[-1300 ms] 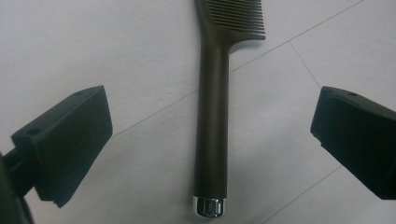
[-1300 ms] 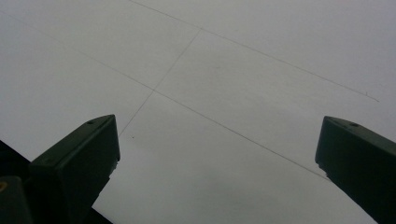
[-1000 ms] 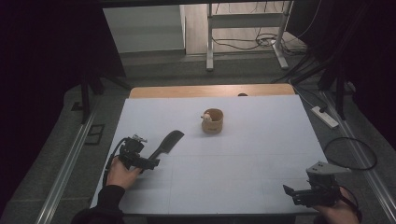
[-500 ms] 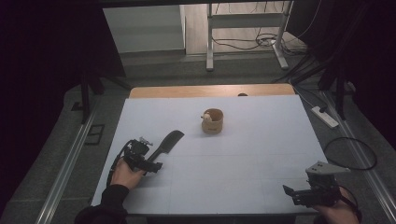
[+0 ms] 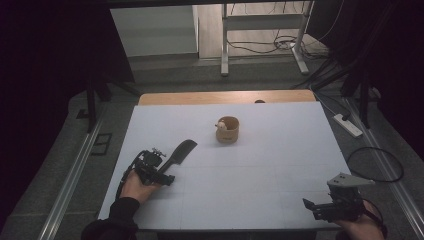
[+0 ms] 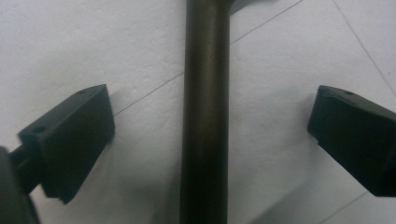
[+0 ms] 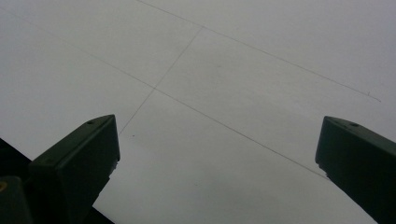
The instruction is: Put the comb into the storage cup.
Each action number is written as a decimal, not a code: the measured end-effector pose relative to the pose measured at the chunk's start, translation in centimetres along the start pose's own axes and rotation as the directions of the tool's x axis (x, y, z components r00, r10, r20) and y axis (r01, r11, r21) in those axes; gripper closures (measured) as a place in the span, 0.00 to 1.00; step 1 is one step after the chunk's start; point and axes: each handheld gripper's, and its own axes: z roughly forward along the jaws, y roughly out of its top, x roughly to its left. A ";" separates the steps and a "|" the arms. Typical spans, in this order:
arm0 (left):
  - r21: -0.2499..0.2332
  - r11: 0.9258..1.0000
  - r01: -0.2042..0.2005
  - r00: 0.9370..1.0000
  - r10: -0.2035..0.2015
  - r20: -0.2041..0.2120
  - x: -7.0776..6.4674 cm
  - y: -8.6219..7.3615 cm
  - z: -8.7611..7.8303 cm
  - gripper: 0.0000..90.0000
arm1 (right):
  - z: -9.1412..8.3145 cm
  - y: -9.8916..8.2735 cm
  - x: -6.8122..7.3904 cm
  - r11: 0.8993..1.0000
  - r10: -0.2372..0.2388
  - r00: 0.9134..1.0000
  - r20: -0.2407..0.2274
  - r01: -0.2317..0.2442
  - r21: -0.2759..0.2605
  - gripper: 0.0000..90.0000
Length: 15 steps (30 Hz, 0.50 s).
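Note:
A dark comb point(image 5: 179, 151) lies flat on the white table point(image 5: 260, 170), left of centre, its handle pointing toward the person. My left gripper point(image 5: 161, 173) is open and low over that handle. In the left gripper view the comb's handle point(image 6: 205, 70) runs straight up between the two spread jaws of the left gripper point(image 6: 210, 135), touching neither. My right gripper point(image 5: 311, 206) is open at the table's near right corner, with only bare table between its jaws in the right gripper view point(image 7: 217, 158).
A small wooden cup point(image 5: 228, 131) with a pale object inside stands at mid-table, beyond the comb. A bare wooden strip point(image 5: 225, 97) runs along the far edge. A cable loop point(image 5: 375, 165) and a power strip point(image 5: 348, 125) lie on the floor to the right.
My left gripper has crept a little forward and right along the comb's handle. The comb, the cup and the right gripper have stayed put.

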 end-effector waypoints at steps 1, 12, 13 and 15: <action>0.004 1.000 0.005 1.000 -0.005 -0.002 0.0 0.1 -0.1 0.06 | 0.0 0.0 0.0 1.000 0.000 1.000 0.000 0.000 0.000 0.00; -0.019 1.000 0.012 1.000 -0.012 -0.003 -0.3 0.0 -1.2 0.62 | 0.0 0.0 0.1 1.000 -0.004 1.000 0.000 0.004 0.006 0.00; -0.021 1.000 0.015 1.000 -0.015 -0.007 -0.3 0.0 -1.2 0.67 | 0.0 0.0 0.1 1.000 -0.004 1.000 0.000 0.004 0.007 0.00; -0.022 1.000 0.015 1.000 -0.015 -0.010 -0.2 0.0 -1.2 0.76 | 0.0 0.0 0.0 1.000 -0.004 1.000 -0.001 0.004 0.007 0.00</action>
